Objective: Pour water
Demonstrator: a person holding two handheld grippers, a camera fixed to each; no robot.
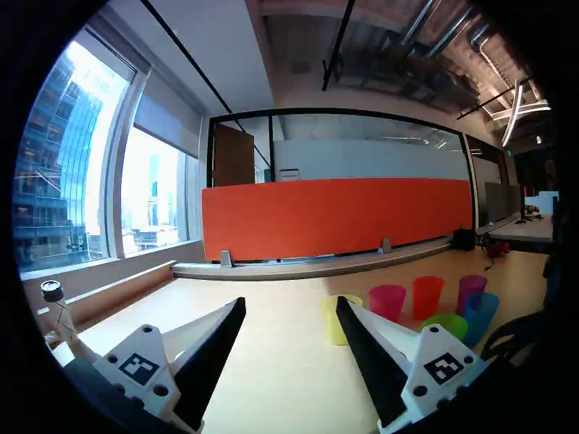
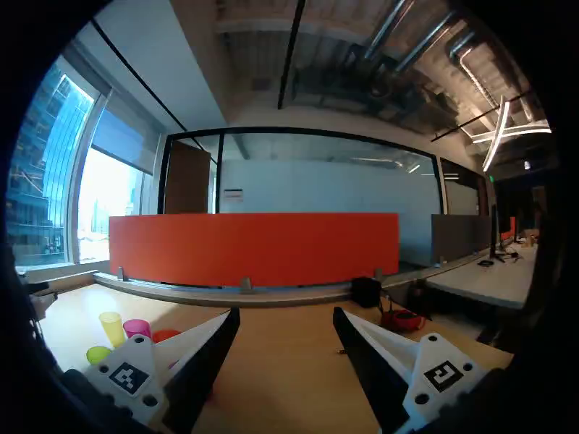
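My left gripper view sits low over the wooden table (image 1: 289, 376), facing the orange partition (image 1: 333, 217), with the coloured cups (image 1: 427, 296) close ahead to its right. My right gripper view faces the same partition from farther right, the cups low at its left edge. Both share the partition, table and window wall (image 1: 72, 159).

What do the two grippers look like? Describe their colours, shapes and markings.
The left gripper and the right gripper look alike. Each has two pointed, wedge-shaped fingers, black on the inner faces and white on the outer. Each finger's white base carries a square black-and-white tag and small screw holes.
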